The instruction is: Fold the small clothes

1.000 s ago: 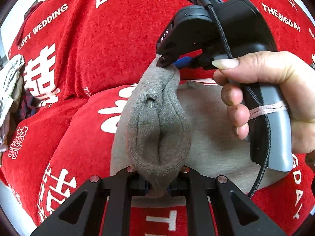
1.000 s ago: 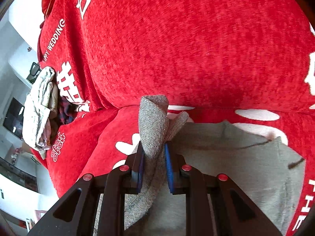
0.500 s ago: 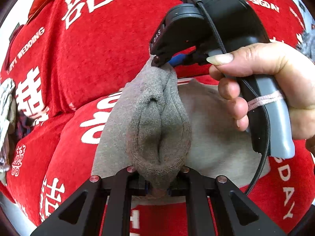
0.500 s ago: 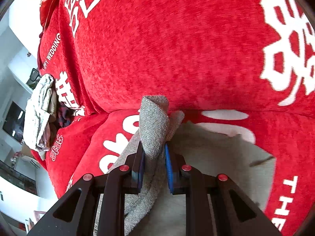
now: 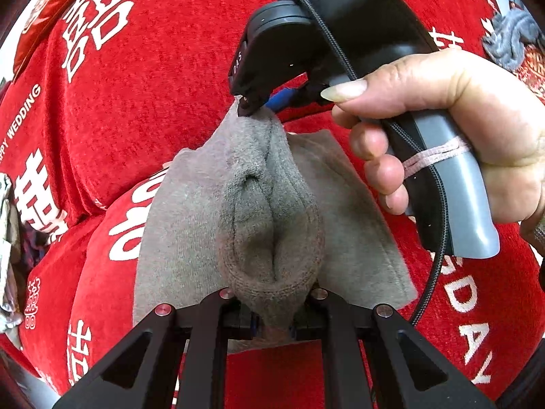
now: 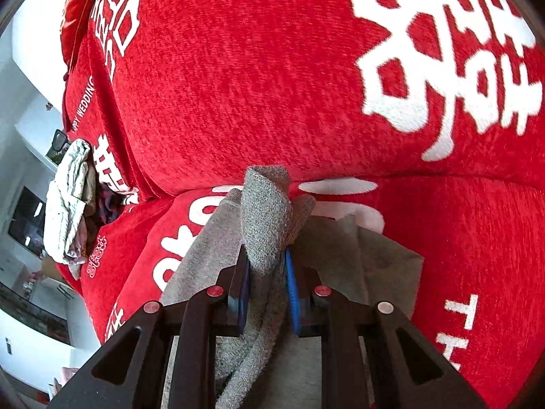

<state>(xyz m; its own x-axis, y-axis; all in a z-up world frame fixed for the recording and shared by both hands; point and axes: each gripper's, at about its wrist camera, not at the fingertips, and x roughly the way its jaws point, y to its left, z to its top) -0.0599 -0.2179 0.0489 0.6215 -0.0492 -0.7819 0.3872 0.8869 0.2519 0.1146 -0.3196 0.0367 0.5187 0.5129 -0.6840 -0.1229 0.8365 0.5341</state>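
Observation:
A small grey knit garment (image 5: pixel 269 211) is stretched between both grippers above a red sofa. My left gripper (image 5: pixel 274 317) is shut on its near hemmed edge. My right gripper (image 5: pixel 259 104), held in a hand, is shut on the far edge. In the right wrist view the right gripper (image 6: pixel 267 272) pinches a rolled fold of the grey garment (image 6: pixel 265 218) between its blue pads. The rest of the cloth lies flat on the seat below.
The red sofa cover (image 6: pixel 272 85) with white lettering fills both views. A heap of pale and dark clothes (image 6: pixel 71 201) lies at the sofa's left end. A grey-blue cloth (image 5: pixel 511 37) lies at the upper right.
Both grippers have lifted the held edge and carried it to the right over the flat part of the garment. More of the lower layer shows on the left.

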